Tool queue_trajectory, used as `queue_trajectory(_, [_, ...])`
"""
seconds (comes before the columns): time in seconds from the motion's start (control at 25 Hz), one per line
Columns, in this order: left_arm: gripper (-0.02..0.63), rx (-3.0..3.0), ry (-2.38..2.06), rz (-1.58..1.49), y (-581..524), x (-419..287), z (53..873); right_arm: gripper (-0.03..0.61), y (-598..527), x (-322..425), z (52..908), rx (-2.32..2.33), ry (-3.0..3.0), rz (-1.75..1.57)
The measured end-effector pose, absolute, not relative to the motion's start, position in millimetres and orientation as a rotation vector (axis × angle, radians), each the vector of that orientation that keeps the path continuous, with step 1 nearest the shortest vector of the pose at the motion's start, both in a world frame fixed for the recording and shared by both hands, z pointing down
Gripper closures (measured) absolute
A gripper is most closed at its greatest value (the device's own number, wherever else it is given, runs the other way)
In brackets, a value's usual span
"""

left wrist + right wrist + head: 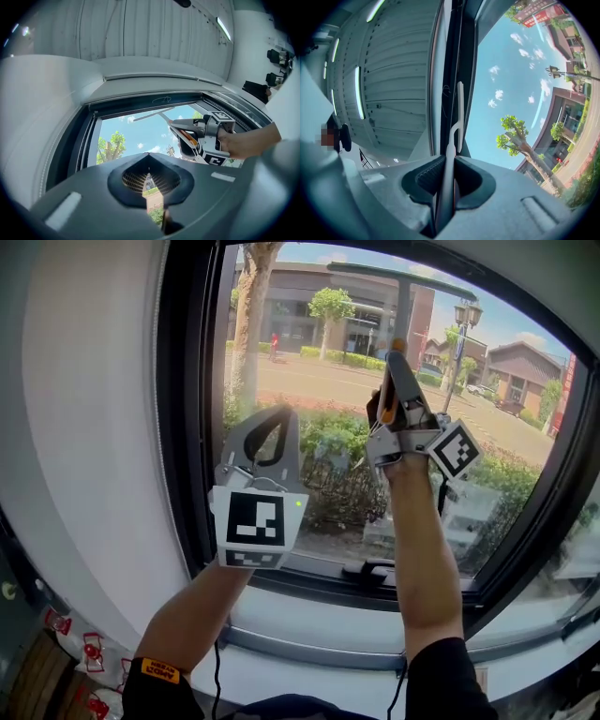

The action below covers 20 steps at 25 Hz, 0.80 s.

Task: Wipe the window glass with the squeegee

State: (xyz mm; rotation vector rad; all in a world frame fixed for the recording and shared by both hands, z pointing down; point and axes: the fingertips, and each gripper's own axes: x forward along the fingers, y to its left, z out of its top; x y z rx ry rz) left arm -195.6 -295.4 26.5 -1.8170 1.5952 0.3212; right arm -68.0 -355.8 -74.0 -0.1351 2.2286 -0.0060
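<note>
While aloft, right gripper on squeegee.

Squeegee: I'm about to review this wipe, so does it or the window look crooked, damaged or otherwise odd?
Nothing stands out. The squeegee sits straight in the shut right gripper, its blade along the window frame at the top of the glass. No cracks or spills show. The left gripper is empty.

OUTDOORS: tree trunk at left; brown building beyond road; street lamp at right; green hedge nearest | INDOORS: white wall at far left; small red-and-white items lower left; ceiling light strips lit
</note>
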Motion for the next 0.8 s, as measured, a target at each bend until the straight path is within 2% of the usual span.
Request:
queue_trajectory(0.44, [0.611, -1.856, 1.623, 0.275, -306.9, -187.1, 55.7, 0.535, -366.0, -64.5, -72.2, -0.098, 2.194, -0.099])
queue_trajectory(0.8, [0.611, -1.954, 1.653, 0.24, -322.1, -166.1, 143.7, 0.535, -352.5, -51.2, 105.3, -0.119, 2.208, -0.323])
